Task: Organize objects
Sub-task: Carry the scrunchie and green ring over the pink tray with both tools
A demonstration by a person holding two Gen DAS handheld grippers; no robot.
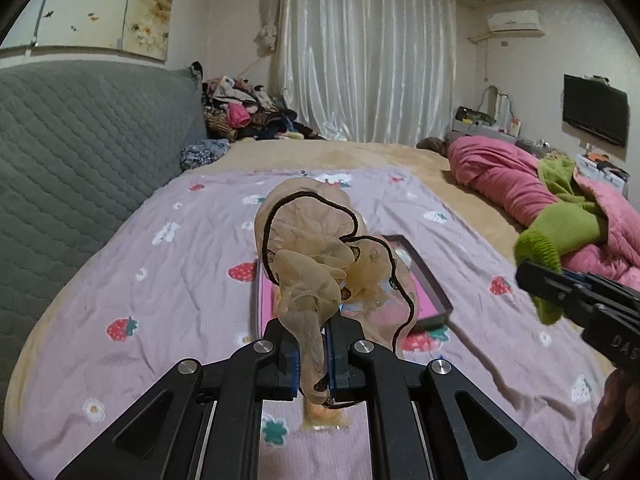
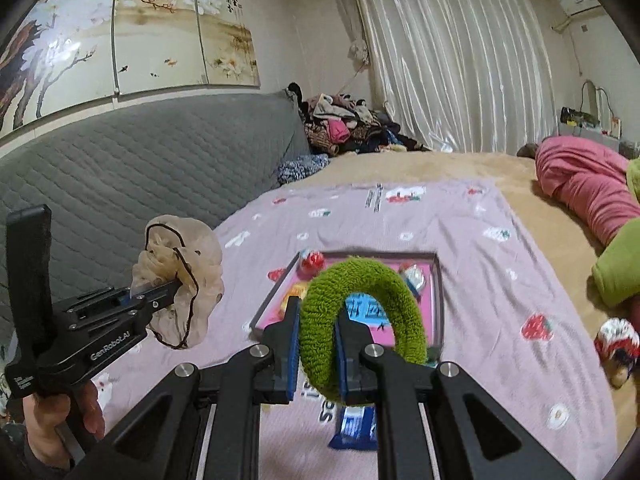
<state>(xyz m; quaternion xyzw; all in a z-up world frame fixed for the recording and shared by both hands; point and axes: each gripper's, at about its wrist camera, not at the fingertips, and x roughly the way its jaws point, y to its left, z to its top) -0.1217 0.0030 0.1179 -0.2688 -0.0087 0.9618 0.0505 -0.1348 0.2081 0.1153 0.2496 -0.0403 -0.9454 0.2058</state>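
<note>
Beige sheer scrunchie (image 1: 320,264) clamped in left gripper (image 1: 310,354), green fuzzy scrunchie (image 2: 360,320) clamped in right gripper (image 2: 316,354), both above pink tray (image 2: 434,280); risk: limp fabric snagging on pads, landing outside on release.

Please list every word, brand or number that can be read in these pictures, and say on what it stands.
"GenRobot.AI": side of the left tool.
"DAS", cut off at the frame edge: body of the right tool.
Wall painting calligraphy, blue packet, bedsheet print: too blurred to read.
</note>
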